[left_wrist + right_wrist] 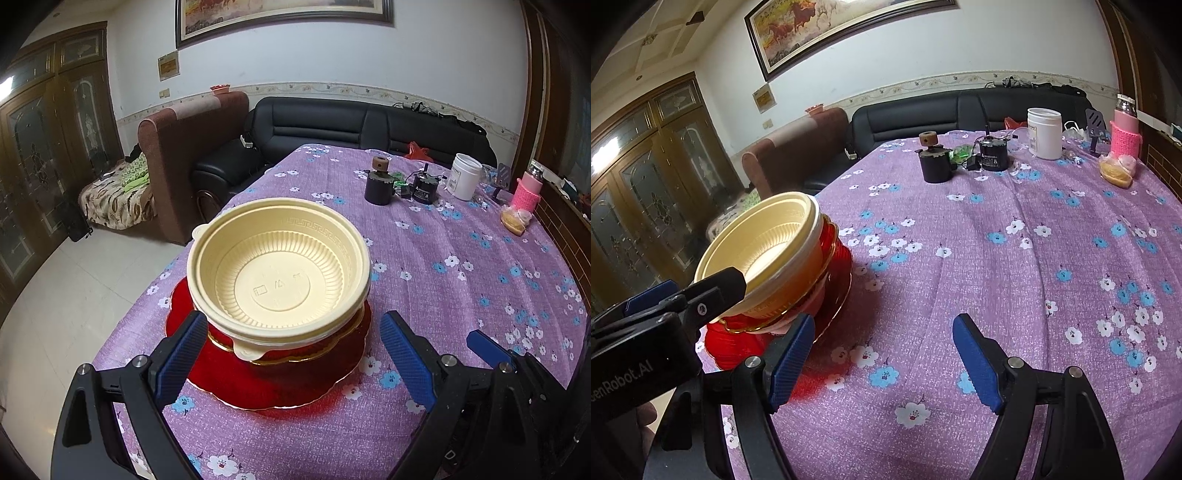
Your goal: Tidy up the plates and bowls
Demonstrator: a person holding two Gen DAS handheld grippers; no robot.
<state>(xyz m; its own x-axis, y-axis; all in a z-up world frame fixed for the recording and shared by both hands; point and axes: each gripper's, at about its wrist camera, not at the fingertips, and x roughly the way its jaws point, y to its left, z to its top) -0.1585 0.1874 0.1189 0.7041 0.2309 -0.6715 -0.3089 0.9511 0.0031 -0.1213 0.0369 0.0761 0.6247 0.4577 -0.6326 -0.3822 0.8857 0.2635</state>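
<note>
Stacked cream plastic bowls [280, 273] sit on a red bowl with a gold rim, which rests on a red plate [280, 384] on the purple flowered tablecloth [461, 280]. My left gripper [295, 354] is open, its blue pads on either side of the stack's near edge, holding nothing. In the right wrist view the same cream bowls [764, 251] and red plate [834, 306] stand at the left. My right gripper [882, 358] is open and empty over bare cloth, right of the stack. The left gripper shows there too [698, 299].
At the table's far end stand a dark pot with a wooden knob [378, 184], a black jar [424, 188], a white tub [463, 177], a pink bottle [526, 188] and bagged bread [515, 219]. The table's left edge drops to the floor. Sofas stand behind.
</note>
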